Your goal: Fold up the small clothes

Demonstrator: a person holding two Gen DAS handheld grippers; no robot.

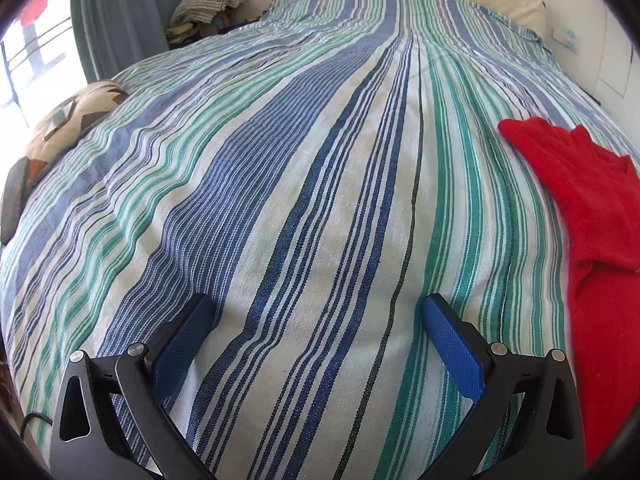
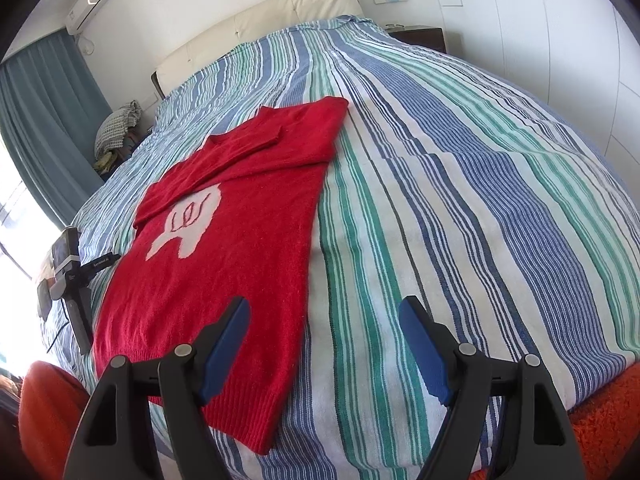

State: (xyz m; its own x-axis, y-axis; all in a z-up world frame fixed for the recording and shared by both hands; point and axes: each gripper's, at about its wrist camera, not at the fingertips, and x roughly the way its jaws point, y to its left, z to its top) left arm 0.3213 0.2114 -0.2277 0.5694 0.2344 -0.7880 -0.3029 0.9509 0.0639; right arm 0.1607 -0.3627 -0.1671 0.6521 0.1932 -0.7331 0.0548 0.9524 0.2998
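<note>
One red sweater [image 2: 240, 240] lies flat on the striped bedspread [image 2: 460, 200], toward the left half of the bed in the right wrist view, hem nearest the camera and neck end toward the headboard [image 2: 280, 12]. Sleeves look already folded in across the chest, one lying diagonally over the white motif's top. In the left wrist view the same sweater sits at the far right edge.

Both grippers empty. Right gripper [image 2: 324, 344] jaws stand wide apart, nothing between them; its left finger hangs over the sweater's lower part near the hem, right finger over bare bedspread. Touching or not, can't tell. Left gripper [image 1: 314, 336] also wide apart, over plain bedspread only, beside the sweater's left side.

Handling guess: knit, soft, light, floppy, no stiffness; will sag and drag if lifted by one point. Fuzzy surface should grip well on the pads, not slippery. Best hold is probably the ribbed hem corners, one per gripper, pinching both layers, then carry toward the neck.

Room: lots of open bedspread to the right and beyond the sweater. Near bed edge is close under the grippers, so the hem sits just by the drop-off. Patterned pillow [image 1: 68, 120] far left, well apart.
</note>
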